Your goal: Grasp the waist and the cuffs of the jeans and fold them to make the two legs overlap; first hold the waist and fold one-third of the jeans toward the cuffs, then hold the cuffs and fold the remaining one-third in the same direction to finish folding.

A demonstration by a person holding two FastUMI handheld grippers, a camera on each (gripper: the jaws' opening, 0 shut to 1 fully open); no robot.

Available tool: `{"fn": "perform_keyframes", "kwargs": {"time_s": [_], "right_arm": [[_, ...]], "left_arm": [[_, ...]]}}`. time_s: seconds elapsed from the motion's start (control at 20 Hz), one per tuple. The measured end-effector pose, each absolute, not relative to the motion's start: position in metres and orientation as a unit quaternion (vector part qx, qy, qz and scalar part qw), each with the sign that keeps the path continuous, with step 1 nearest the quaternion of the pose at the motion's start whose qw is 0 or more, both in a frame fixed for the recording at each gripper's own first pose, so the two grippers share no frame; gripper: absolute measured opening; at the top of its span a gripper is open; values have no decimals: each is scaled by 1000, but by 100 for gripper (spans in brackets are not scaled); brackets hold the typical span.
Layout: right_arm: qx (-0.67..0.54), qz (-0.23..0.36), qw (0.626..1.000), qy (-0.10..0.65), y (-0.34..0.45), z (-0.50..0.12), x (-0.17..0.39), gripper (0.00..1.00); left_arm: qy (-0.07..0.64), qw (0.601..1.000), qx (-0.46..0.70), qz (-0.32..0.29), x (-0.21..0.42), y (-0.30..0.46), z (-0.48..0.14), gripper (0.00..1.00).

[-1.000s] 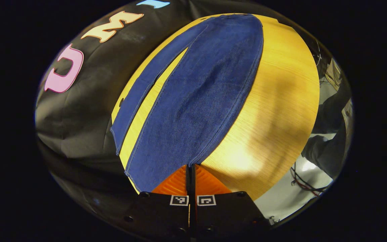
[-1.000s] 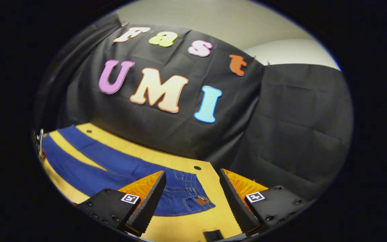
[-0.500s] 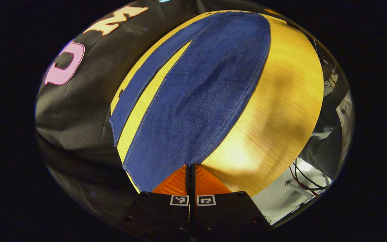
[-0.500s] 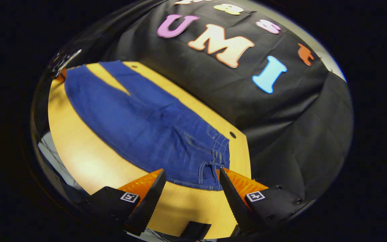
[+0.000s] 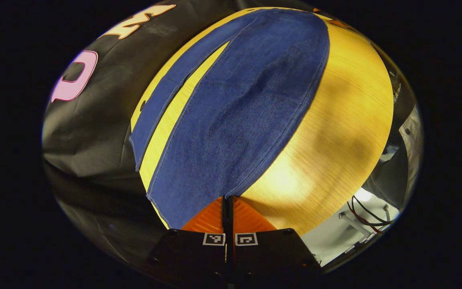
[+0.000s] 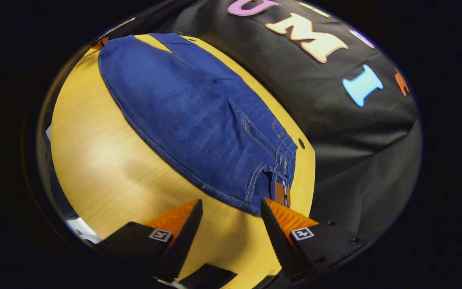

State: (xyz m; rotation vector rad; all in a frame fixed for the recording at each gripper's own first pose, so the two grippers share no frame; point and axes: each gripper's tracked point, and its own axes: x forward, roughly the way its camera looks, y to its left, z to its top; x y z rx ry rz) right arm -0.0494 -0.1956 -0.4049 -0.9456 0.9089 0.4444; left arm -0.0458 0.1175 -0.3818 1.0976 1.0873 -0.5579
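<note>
Glossy yellow wooden table (image 5: 335,132) against black cloth wall (image 6: 359,160), bright glare patches.

Bare table (image 6: 106,168) beside the jeans (image 6: 191,116) offers free passage

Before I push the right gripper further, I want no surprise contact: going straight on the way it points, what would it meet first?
Most likely the waist corner of the jeans, lying on the table just past the open right gripper. Depth is uncertain; bare wood might come first.
</note>
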Motion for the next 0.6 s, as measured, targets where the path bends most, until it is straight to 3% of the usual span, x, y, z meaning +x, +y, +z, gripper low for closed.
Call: {"fn": "perform_keyframes", "kwargs": {"time_s": [0.15,0.25,0.3,0.35,0.45,0.55,0.6], "right_arm": [[-451,234,754,417,-189,-415,-36,81],[-445,243,754,418,-185,-422,-29,67],[-443,246,753,420,-183,-427,-28,65],[-449,246,753,413,-180,-428,-22,50],[-452,256,747,414,-173,-432,-26,39],[-465,254,743,409,-172,-435,-24,15],[-468,245,746,406,-173,-435,-20,19]], "left_arm": [[487,679,492,-245,-45,118,-382,0],[488,679,492,-241,-45,118,-382,0],[489,679,493,-239,-45,118,-382,0],[489,678,494,-238,-45,119,-382,0],[489,678,496,-236,-44,118,-381,0],[489,682,493,-229,-44,117,-381,0],[490,685,490,-224,-44,117,-382,0]]}}
